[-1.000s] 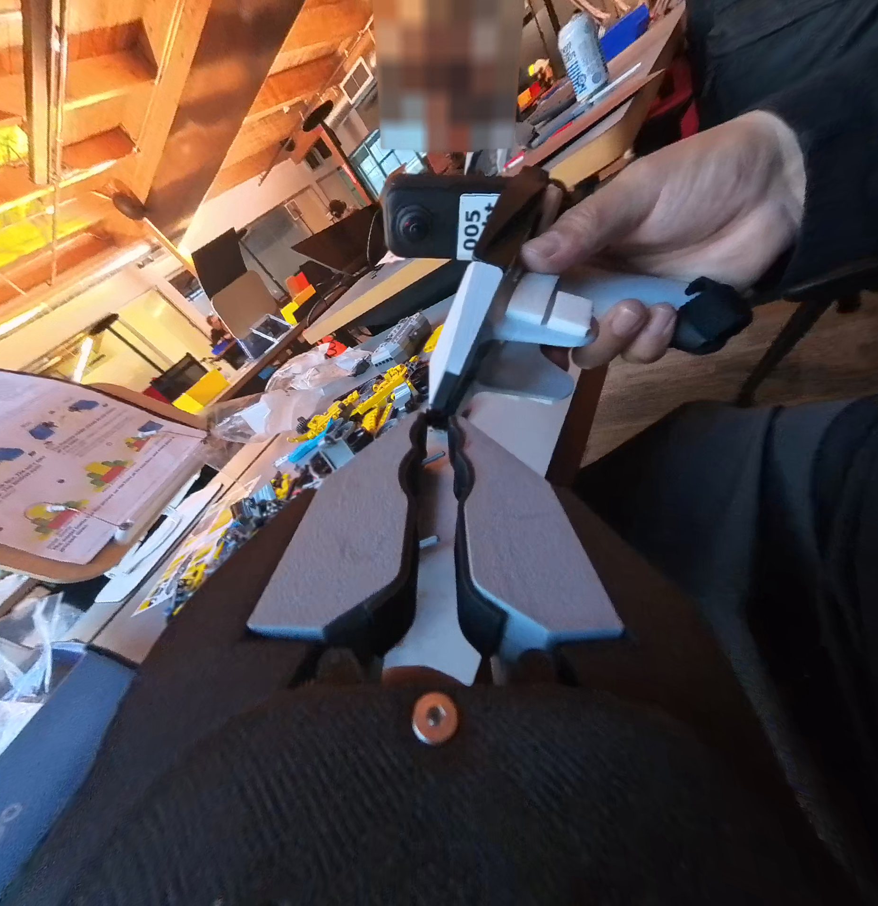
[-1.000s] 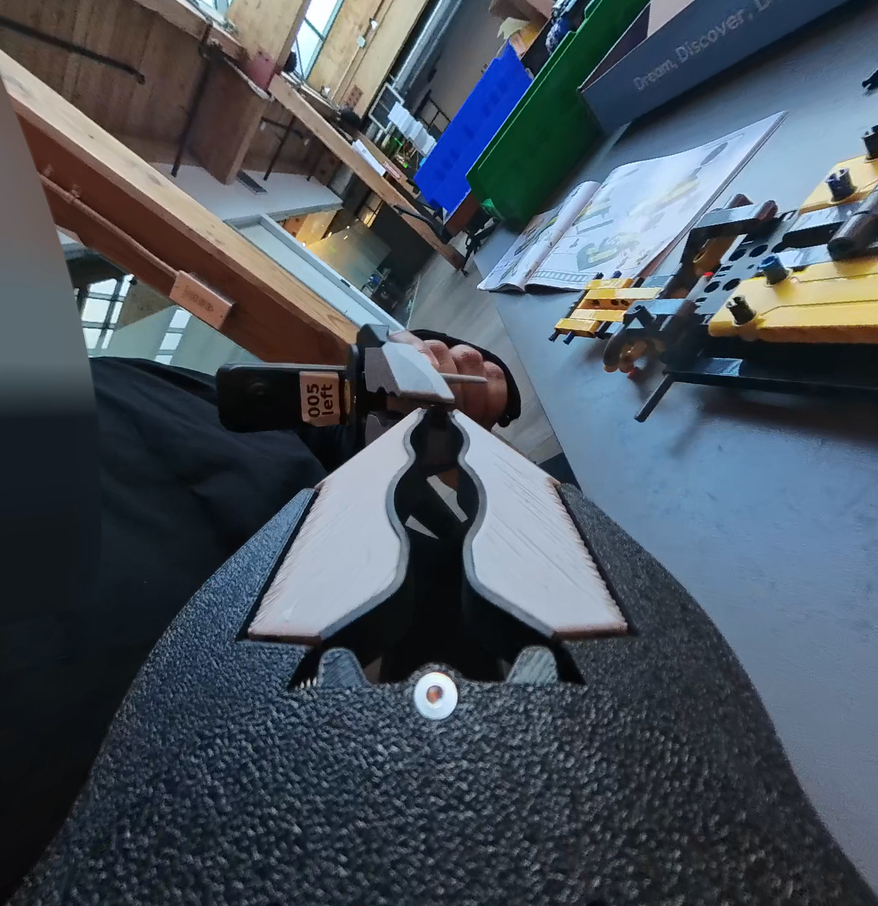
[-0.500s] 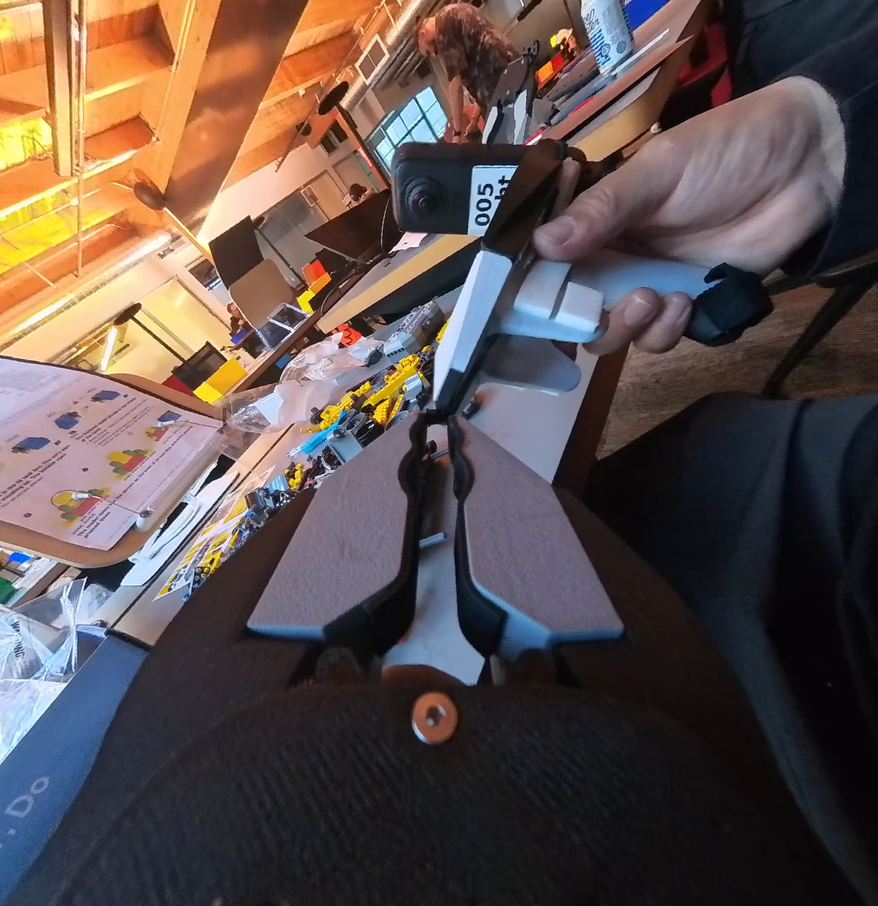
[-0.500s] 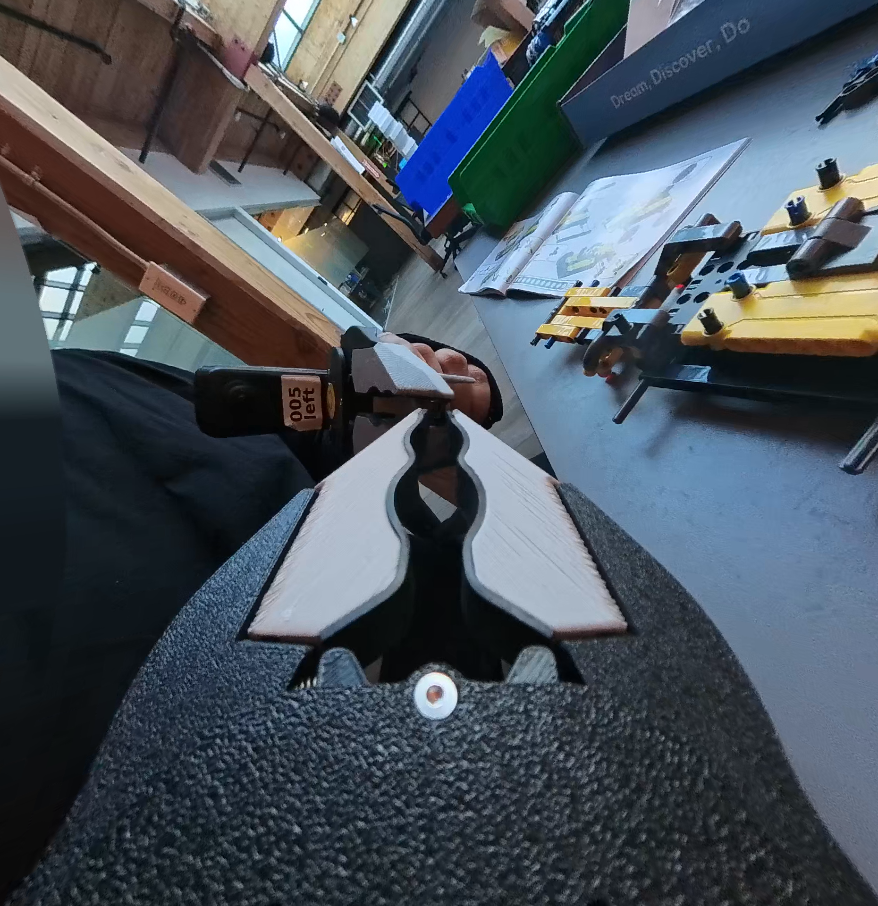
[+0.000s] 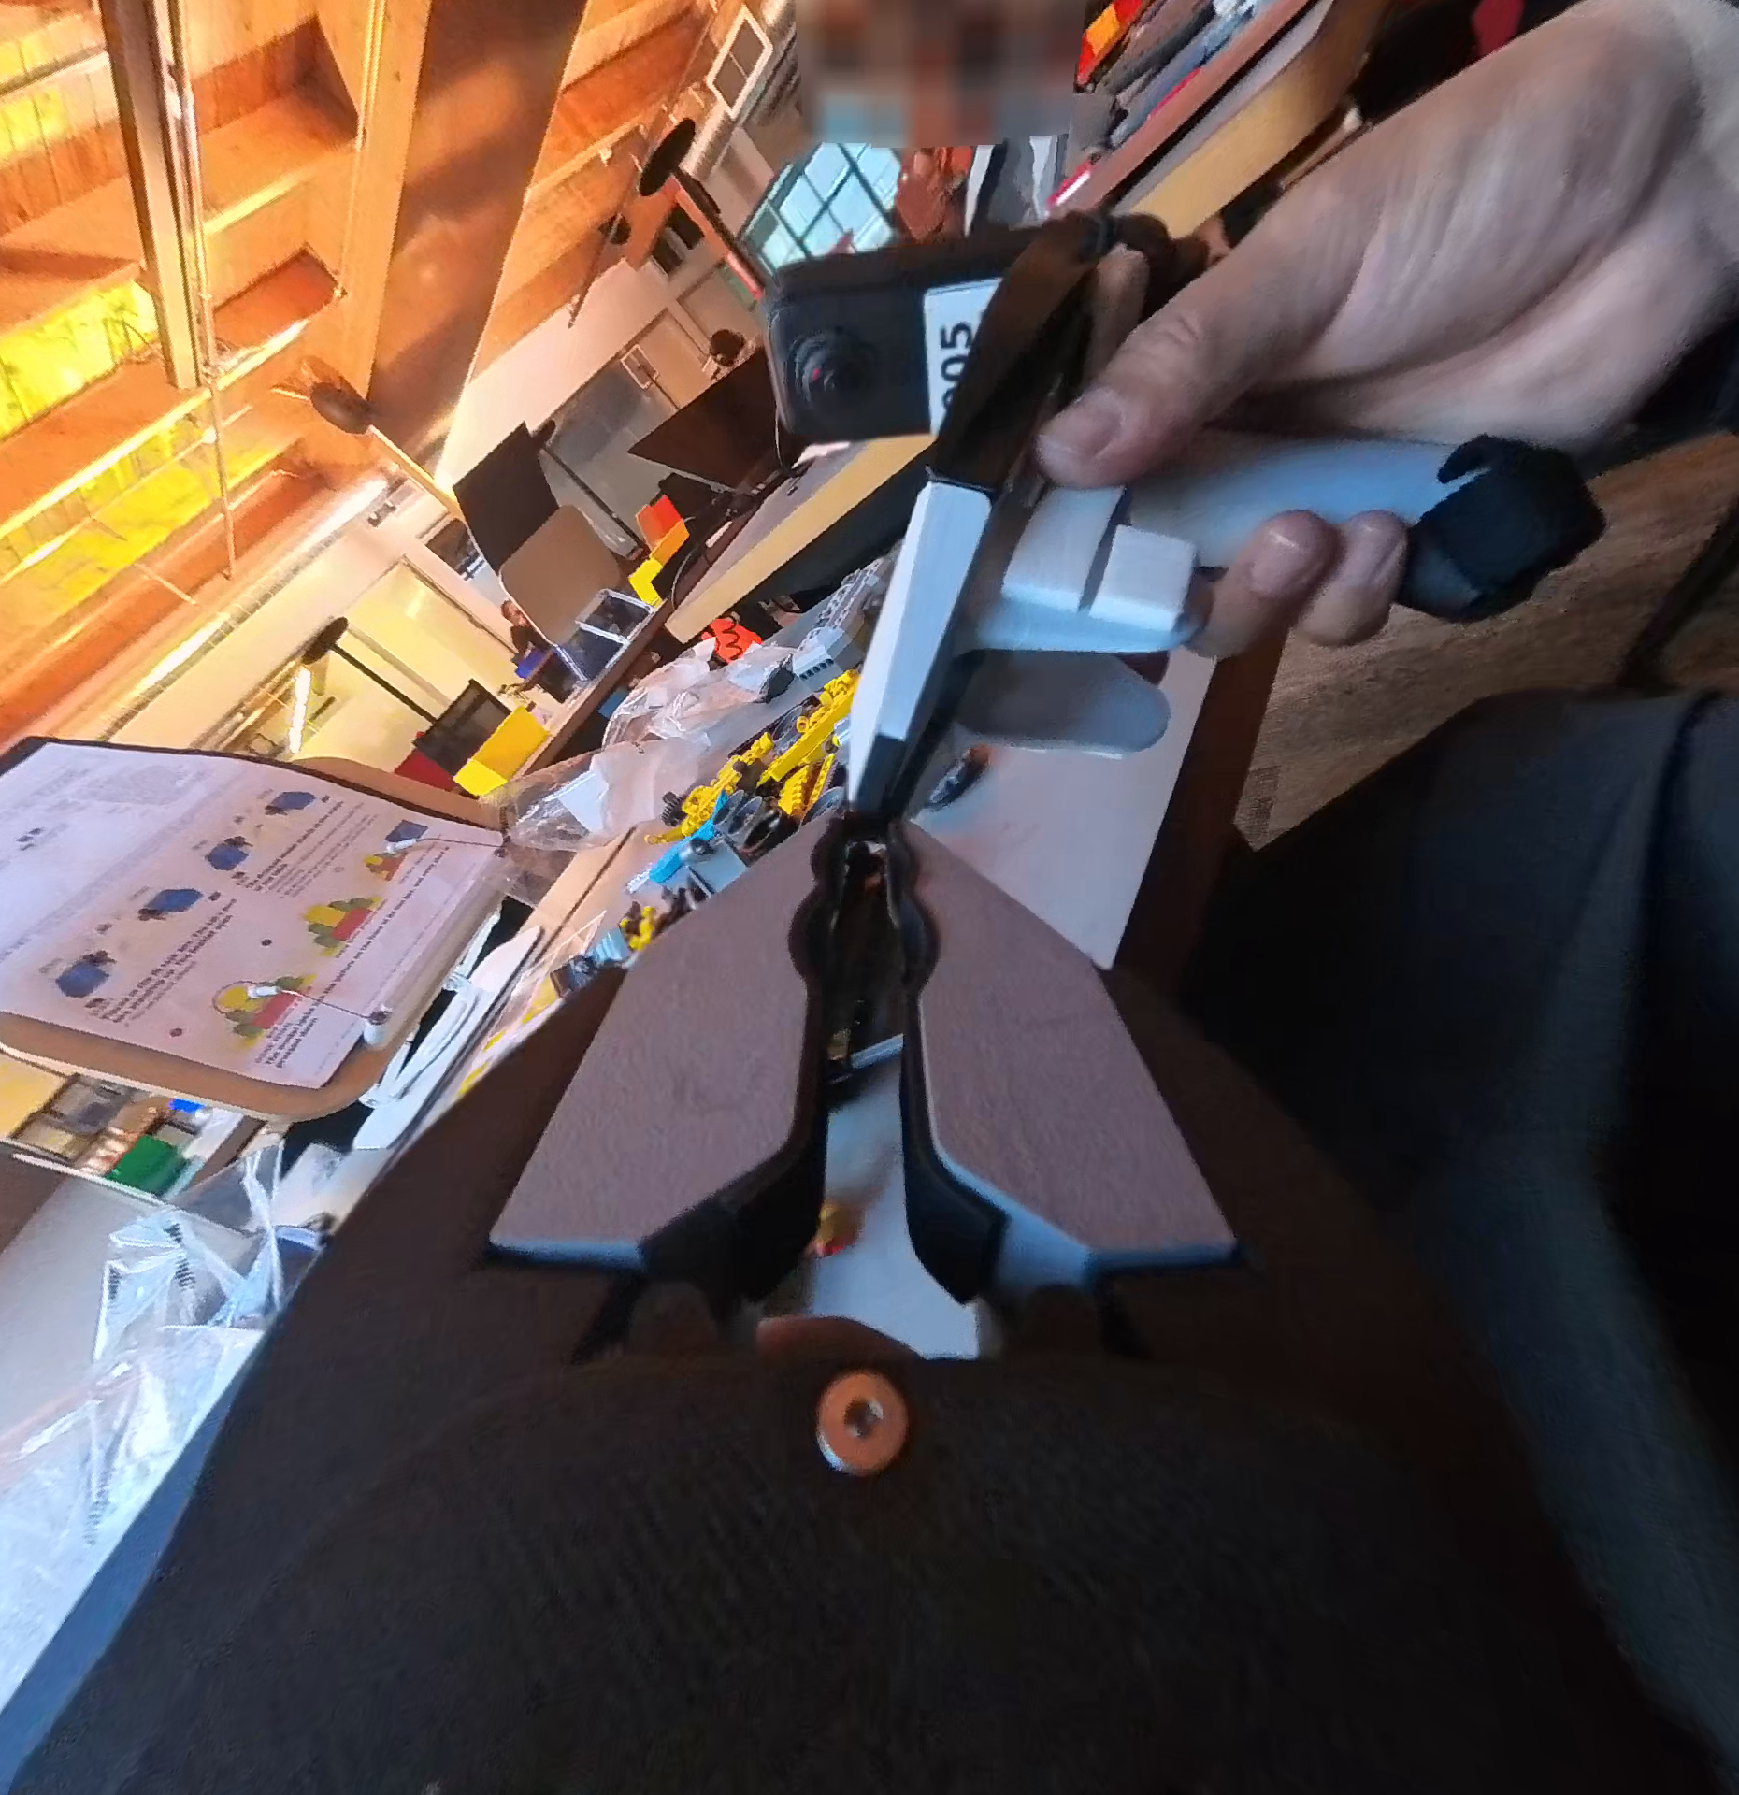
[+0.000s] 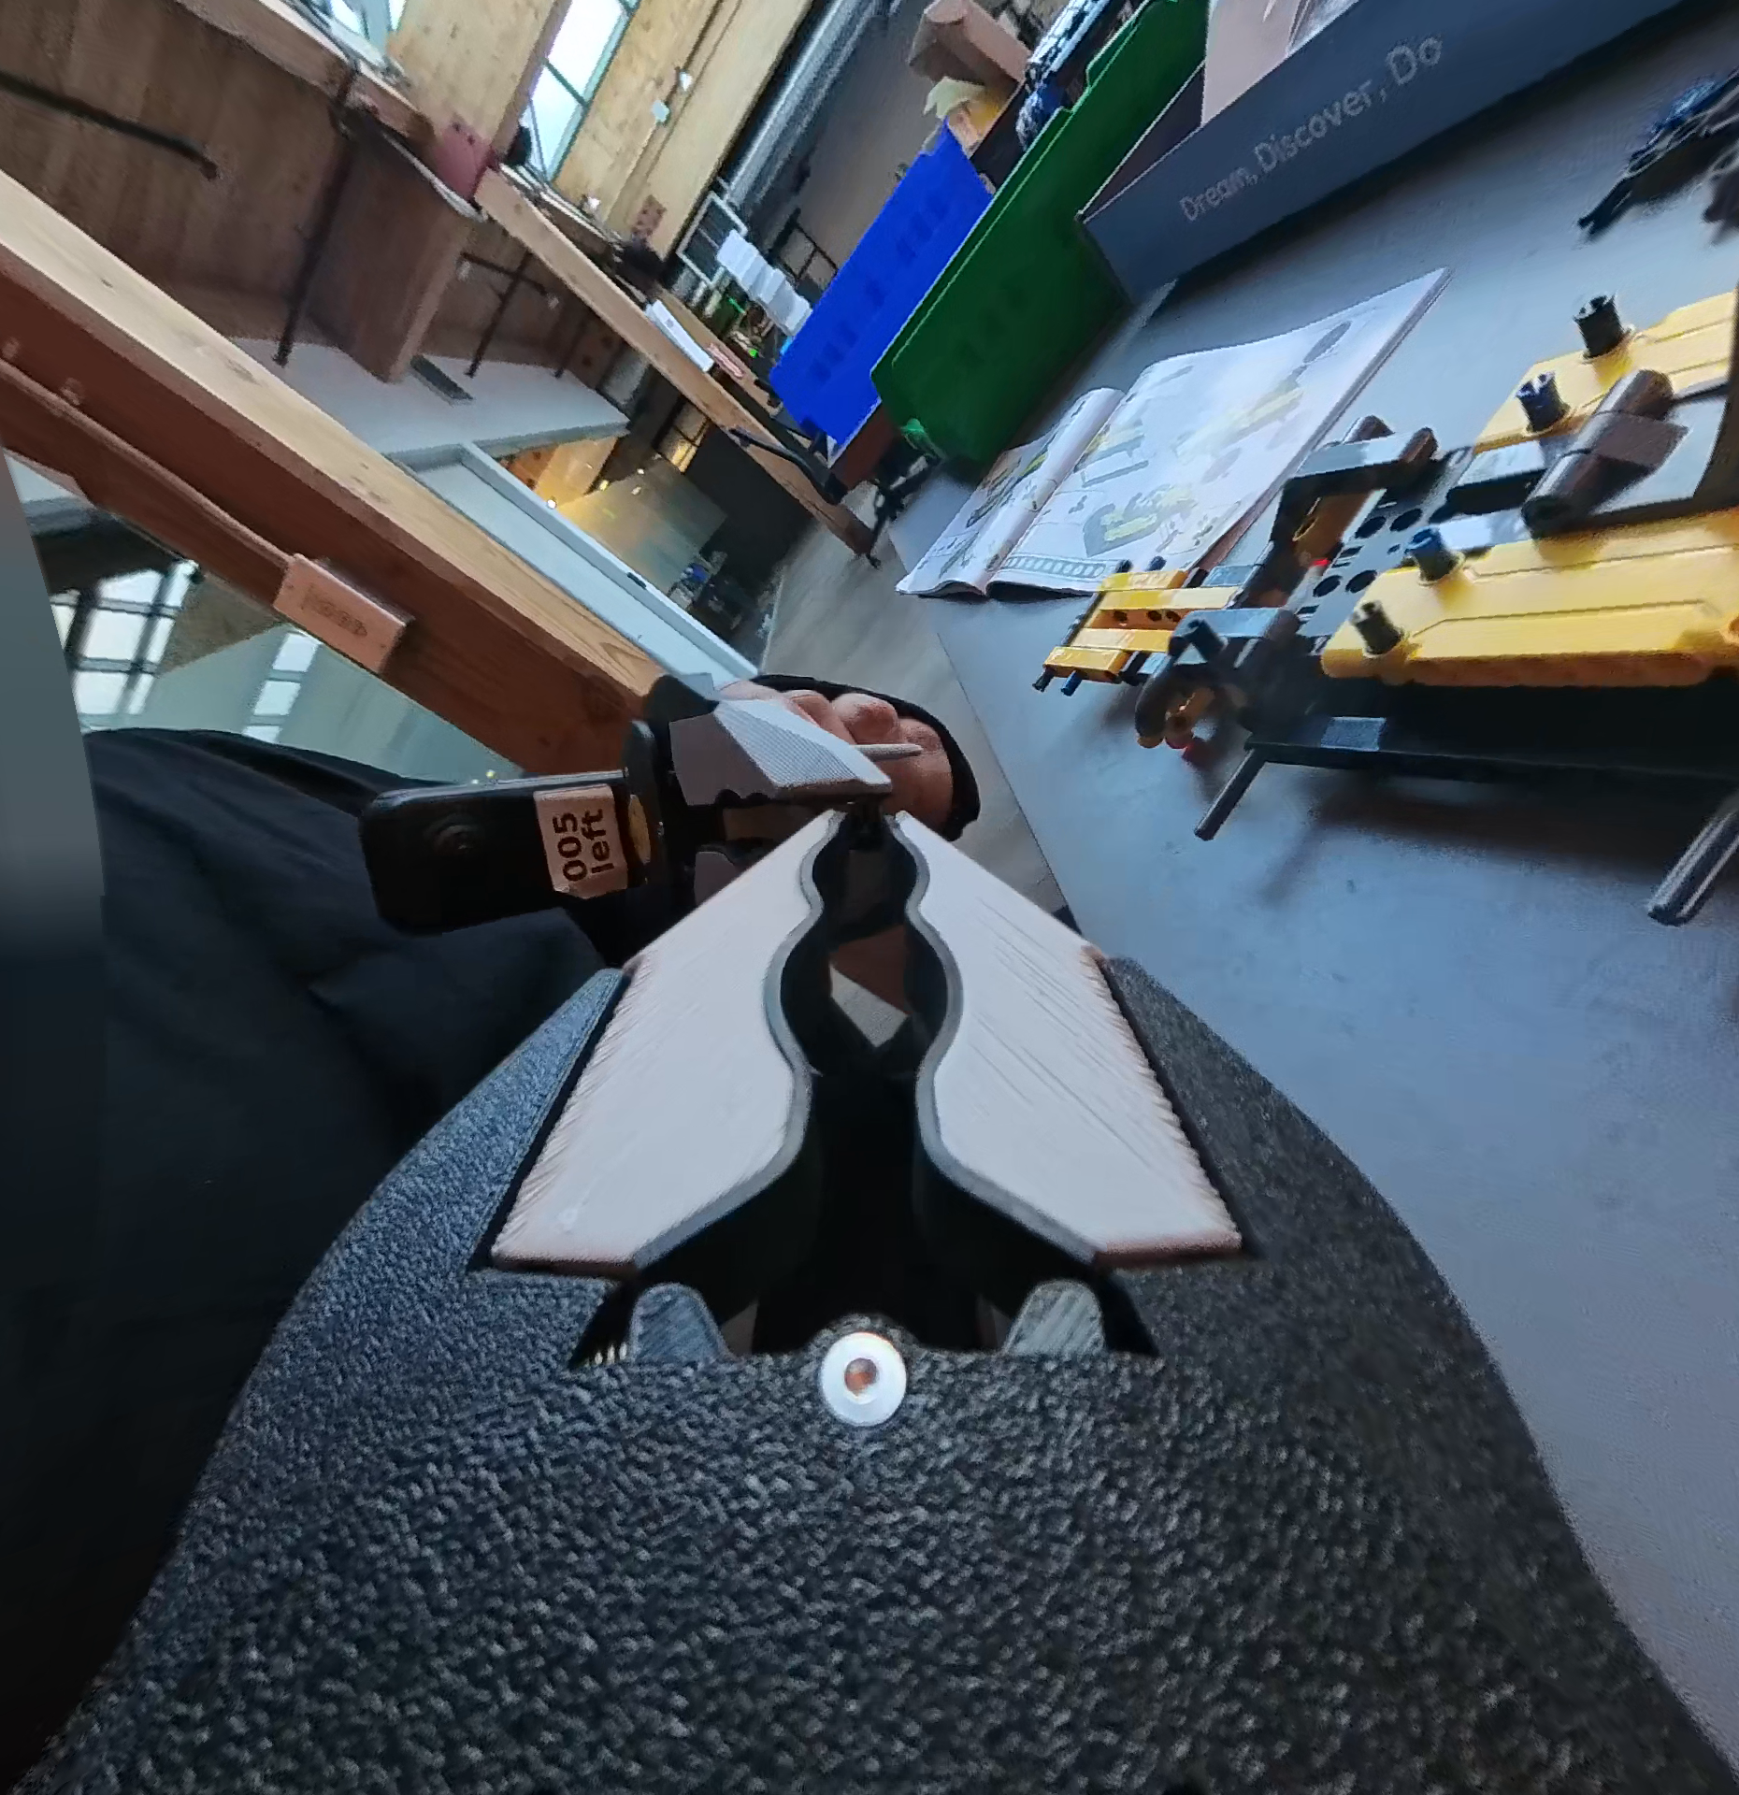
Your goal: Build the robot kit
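The left gripper (image 5: 861, 855) and right gripper (image 6: 861, 826) meet tip to tip off the table's (image 6: 1429, 1020) near edge. Each has its fingers clenched, and both seem to pinch one small dark piece (image 5: 858, 864) — too small to identify. The yellow-and-black brick model (image 6: 1487, 592) lies at 2 o'clock, well apart, with bare table between.
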`<act>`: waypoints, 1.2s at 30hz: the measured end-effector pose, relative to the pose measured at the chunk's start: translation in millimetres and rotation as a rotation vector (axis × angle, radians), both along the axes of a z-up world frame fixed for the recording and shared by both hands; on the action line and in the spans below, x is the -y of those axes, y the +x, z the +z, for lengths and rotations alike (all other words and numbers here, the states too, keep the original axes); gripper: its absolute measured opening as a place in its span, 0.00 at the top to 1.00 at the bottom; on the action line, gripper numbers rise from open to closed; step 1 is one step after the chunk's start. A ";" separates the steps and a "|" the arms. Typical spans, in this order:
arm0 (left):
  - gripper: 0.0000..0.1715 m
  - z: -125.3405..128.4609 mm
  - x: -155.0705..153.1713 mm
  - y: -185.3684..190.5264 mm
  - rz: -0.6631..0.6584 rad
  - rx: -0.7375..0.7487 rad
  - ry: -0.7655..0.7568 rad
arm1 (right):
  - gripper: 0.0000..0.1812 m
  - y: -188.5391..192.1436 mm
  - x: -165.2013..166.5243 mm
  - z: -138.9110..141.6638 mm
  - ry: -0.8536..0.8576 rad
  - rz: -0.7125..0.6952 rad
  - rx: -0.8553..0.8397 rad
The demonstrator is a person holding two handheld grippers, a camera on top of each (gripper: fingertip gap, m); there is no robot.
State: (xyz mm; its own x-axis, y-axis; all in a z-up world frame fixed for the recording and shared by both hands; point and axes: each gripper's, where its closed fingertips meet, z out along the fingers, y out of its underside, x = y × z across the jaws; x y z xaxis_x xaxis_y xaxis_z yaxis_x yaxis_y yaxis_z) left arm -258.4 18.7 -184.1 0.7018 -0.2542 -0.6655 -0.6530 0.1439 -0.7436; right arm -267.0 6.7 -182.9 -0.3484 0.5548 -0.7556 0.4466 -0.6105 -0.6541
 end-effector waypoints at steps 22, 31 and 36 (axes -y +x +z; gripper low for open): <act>0.90 -22.9 -7.2 -3.3 -0.026 0.153 -0.178 | 0.97 -7.3 -17.0 -20.2 0.241 -0.138 0.060; 0.89 -25.6 -8.3 -7.5 -0.023 0.190 -0.210 | 0.97 -8.5 -18.1 -21.5 0.272 -0.152 0.050; 0.89 -27.9 -7.0 -9.2 -0.039 0.214 -0.247 | 0.97 -7.5 -25.1 -21.5 0.431 -0.190 0.006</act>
State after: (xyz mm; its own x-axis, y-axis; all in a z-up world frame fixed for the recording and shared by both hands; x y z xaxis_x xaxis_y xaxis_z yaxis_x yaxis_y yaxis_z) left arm -267.6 25.7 -212.0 0.8058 -0.4190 -0.4184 -0.4754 -0.0367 -0.8790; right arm -274.5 31.8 -204.4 -0.2063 0.8718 -0.4443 0.3578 -0.3554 -0.8635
